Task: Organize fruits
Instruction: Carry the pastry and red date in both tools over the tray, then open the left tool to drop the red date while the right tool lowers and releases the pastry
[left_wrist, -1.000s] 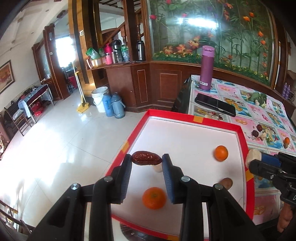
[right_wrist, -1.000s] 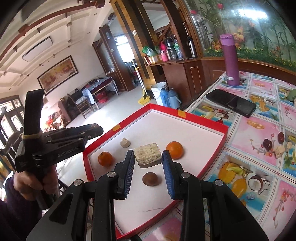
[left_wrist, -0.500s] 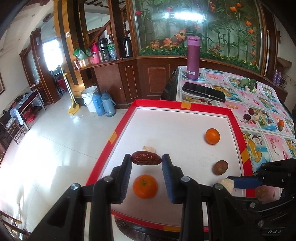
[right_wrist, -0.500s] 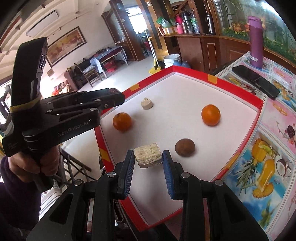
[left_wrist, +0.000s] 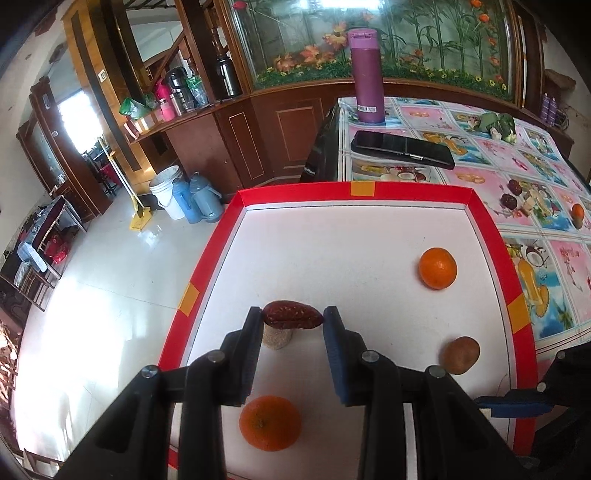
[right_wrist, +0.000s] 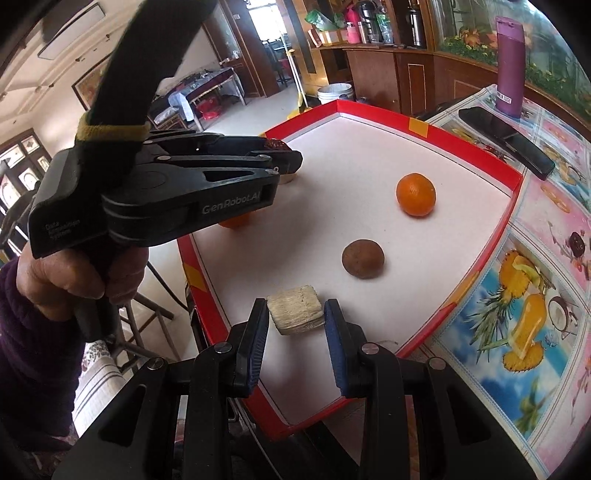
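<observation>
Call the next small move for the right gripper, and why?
Probably lower the right gripper slightly and open it to set the pale fibrous block on the white floor of the red-rimmed tray. The block is clamped over bare floor near the front rim, apart from the brown round fruit.

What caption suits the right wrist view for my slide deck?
Right gripper holds a beige block over the red tray; left gripper holds a date.

Textures we're seeing here

We've got a wrinkly glossy date (left_wrist: 292, 315), a rough fibrous beige block (right_wrist: 295, 309), matt white tray floor (left_wrist: 351, 251), glossy floor tiles (left_wrist: 110, 266) at 9 o'clock.
</observation>
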